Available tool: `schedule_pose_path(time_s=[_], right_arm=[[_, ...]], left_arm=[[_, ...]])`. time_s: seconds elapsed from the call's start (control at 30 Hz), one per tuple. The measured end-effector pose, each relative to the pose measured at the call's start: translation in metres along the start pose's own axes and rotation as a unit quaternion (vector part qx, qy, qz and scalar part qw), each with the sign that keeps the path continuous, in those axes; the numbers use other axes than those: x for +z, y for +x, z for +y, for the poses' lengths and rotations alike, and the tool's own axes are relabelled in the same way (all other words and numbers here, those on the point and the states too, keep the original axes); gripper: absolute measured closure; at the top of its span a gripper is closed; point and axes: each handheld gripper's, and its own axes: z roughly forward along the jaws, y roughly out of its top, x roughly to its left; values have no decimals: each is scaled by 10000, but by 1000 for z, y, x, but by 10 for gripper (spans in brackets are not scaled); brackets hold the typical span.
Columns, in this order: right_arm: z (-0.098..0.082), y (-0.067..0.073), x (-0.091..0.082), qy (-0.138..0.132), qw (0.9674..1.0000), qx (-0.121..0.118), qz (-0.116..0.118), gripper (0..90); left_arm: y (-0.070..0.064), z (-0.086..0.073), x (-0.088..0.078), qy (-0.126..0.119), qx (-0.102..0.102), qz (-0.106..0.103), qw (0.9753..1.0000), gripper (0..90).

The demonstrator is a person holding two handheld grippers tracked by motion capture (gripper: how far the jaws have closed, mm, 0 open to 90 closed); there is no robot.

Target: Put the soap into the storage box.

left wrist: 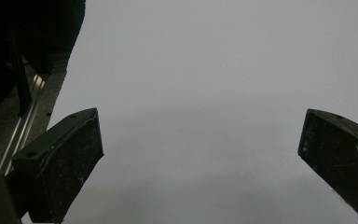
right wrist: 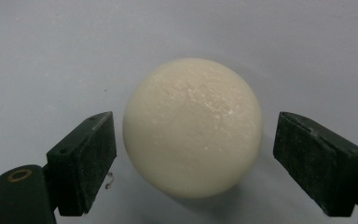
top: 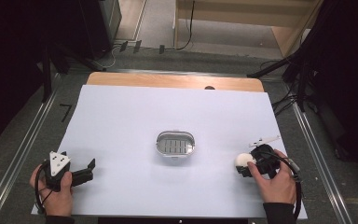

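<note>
A white ball [top: 241, 159] lies on the white table sheet at the right. My right gripper [top: 248, 162] sits around it, held by a hand from the lower right. In the right gripper view the ball [right wrist: 192, 126] is between the two black jaws of the right gripper [right wrist: 195, 125], with a small gap on each side, so the jaws are open. My left gripper [top: 90, 170] rests at the lower left in the other hand. The left gripper [left wrist: 200, 121] is open, with only bare sheet between its jaws.
An oval metal tin [top: 175, 143] with a ridged inside stands in the middle of the sheet [top: 135, 116]. A wooden strip of table [top: 168, 81] shows at the far edge. Metal rails [top: 23, 149] run along both sides, with cables and stands beyond.
</note>
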Motion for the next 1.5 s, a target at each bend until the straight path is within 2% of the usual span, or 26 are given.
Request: schedule_pose_path(time_s=[0.2,0.27,0.53,0.67,0.83,1.0,1.1,1.5], right_arm=[[4,3,8,99,9998,120,-104,194],[3,3,8,86,9998,148,-127,241],[3,2,12,114,9996,247,-78,247],[3,2,10,121,9997,205,-98,250],[5,2,6,16,9997,238,-32,251],[8,6,-4,-180,9997,166,-78,252],[12,8,-8,-235,9997,71,-27,252],[34,28,-6,-210,9994,-219,175,252]], left_arm=[[0,0,0,-4,-4,-4,10000,2],[0,0,0,1,-5,-1,10000,2],[0,0,0,-5,-7,-9,10000,2],[0,0,0,-5,-6,-5,10000,2],[0,0,0,-11,-10,-5,10000,2],[0,0,0,-14,-9,-3,10000,2],[1,0,-1,-11,-9,-1,10000,2],[1,0,-1,-22,-23,-9,10000,2]])
